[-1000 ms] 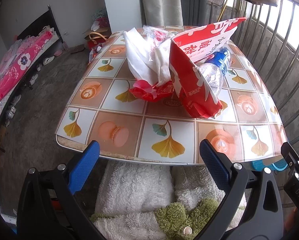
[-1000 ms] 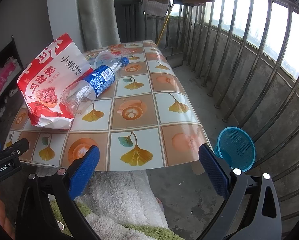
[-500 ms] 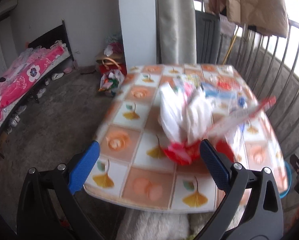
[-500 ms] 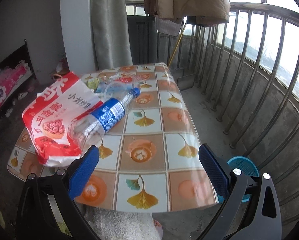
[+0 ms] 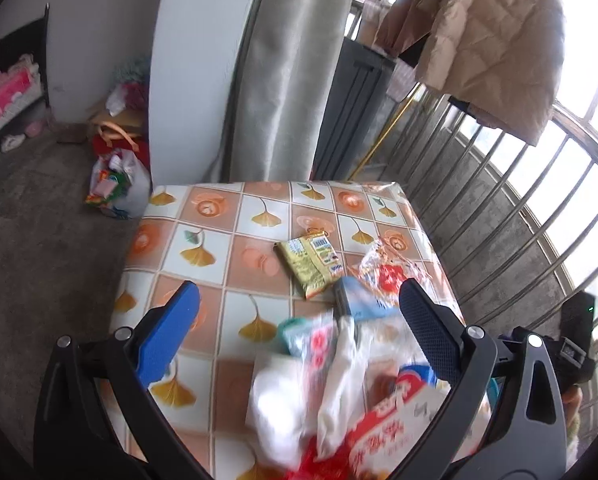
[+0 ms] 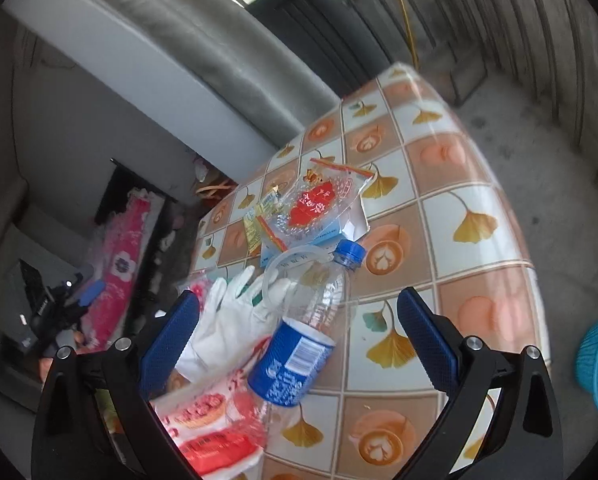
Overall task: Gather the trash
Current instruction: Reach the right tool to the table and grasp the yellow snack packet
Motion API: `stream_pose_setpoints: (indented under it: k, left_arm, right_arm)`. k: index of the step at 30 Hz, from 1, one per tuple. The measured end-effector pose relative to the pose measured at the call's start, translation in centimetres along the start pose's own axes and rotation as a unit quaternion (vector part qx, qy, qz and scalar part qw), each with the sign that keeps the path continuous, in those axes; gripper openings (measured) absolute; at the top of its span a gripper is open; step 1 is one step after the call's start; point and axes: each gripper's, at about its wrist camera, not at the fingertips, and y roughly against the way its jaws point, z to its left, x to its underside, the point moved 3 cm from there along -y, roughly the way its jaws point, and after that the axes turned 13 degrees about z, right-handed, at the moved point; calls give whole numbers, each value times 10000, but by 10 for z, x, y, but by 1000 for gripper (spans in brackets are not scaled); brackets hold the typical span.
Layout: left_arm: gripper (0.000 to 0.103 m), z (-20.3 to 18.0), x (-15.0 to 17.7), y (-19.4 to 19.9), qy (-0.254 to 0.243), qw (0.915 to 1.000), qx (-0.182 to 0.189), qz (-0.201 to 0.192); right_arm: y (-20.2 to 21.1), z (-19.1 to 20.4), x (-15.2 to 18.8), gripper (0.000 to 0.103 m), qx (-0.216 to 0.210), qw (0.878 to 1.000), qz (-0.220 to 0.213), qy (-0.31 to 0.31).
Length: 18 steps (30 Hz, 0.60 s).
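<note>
Both views have swung across the tiled bench (image 5: 203, 240), litter now between each wide-apart tool; right tool (image 6: 297, 330) closing slightly over the bottle (image 6: 299, 344), left tool (image 5: 299, 320) empty; concrete floor (image 5: 39, 220) beside.

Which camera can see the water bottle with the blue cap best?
The right wrist view. There the plastic bottle lies whole on the table, from blue cap to blue label. The left wrist view shows, at most, a blurred blue bit behind the gripper finger.
</note>
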Motion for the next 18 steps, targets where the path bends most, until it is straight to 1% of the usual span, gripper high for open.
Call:
stream_pose_setpoints:
  k: [2,3,4,6,8,11,12,13,15,17,18]
  left_arm:
    - [96,1,-27,-30,63,9984,359,439]
    - [96,1,-36,-48,112,9963,475,709]
    - [96,1,-49,-73,200,9922,566,1094]
    - [96,3,-57,-104,393,9861,579,1508]
    - [96,3,-64,-142,546,9765,544,2015]
    - [94,6,-65,-189,696,9660,344,2465]
    - [88,7,-63,-200,732,9632,305,2570]
    - [77,9,-63,-215,802,9591,290,2698]
    - [69,12,-62,-232,933,9525,266,2886]
    - [64,13,-62,-248,1004,9492,200,2977]
    - [59,13,-61,-253,1024,9480,185,3007]
  right_arm:
    - [-20,-15,-26,90,-200,9991,248,-284]
    - [-29,-22,-38,86,-343,9979,352,-423]
    - [-38,-28,-47,84,-423,9963,437,-600]
    - [-59,-41,-64,82,-687,9920,639,-840]
    - [-73,-49,-75,79,-774,9883,791,-1049]
    - [-93,-57,-88,75,-903,9833,1004,-1223]
    - [-98,-59,-92,74,-965,9818,1059,-1251]
    - [-104,-60,-96,73,-1016,9803,1110,-1282]
    - [-111,-63,-101,69,-1029,9784,1170,-1360]
    - [-119,-67,-107,65,-1099,9760,1254,-1402]
    - [-123,-68,-109,62,-1129,9750,1289,-1416]
